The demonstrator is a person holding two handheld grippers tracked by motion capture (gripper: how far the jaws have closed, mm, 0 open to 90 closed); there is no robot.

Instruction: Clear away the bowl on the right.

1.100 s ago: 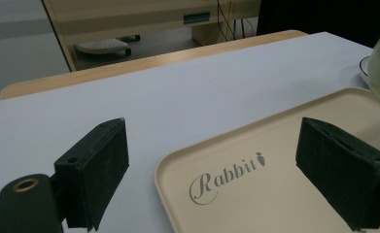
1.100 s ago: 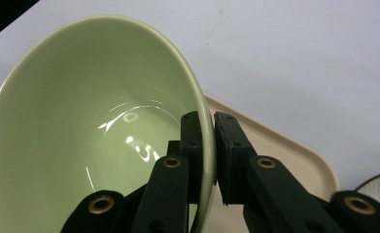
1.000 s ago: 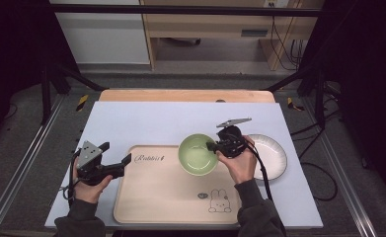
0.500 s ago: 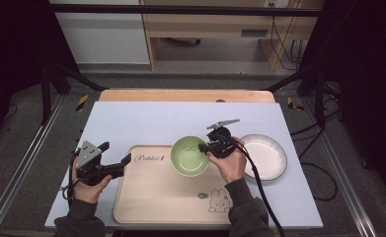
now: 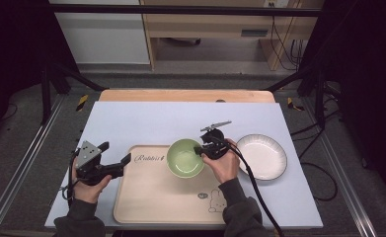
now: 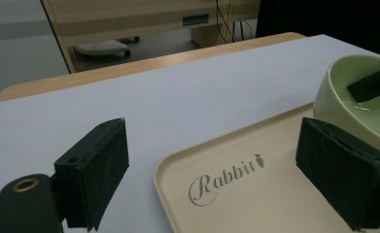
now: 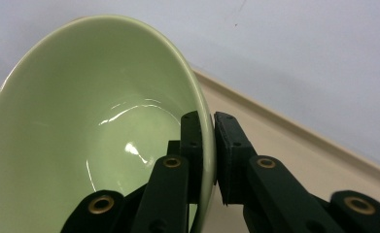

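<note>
Bowl (image 5: 185, 158), one green one, sits over the right end of the one beige tray (image 5: 151, 197), pinched by its thin rim in the right gripper (image 5: 204, 150); judged from that narrow hold, it could slip or tip if swung. Left to right: left gripper (image 5: 126, 159) wide open and empty, tray, bowl, one white plate (image 5: 262, 156).

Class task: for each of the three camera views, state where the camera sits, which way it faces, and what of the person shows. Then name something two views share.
High view: above the person's side, looking forward and down on the table; both forearms, left gripper and right gripper show.
Left gripper view: rides the left gripper, facing across the tray; its open jaws show.
Right gripper view: rides the right gripper, its jaws clamped on the bowl's rim.
Shared: the green bowl appears in all three.
</note>
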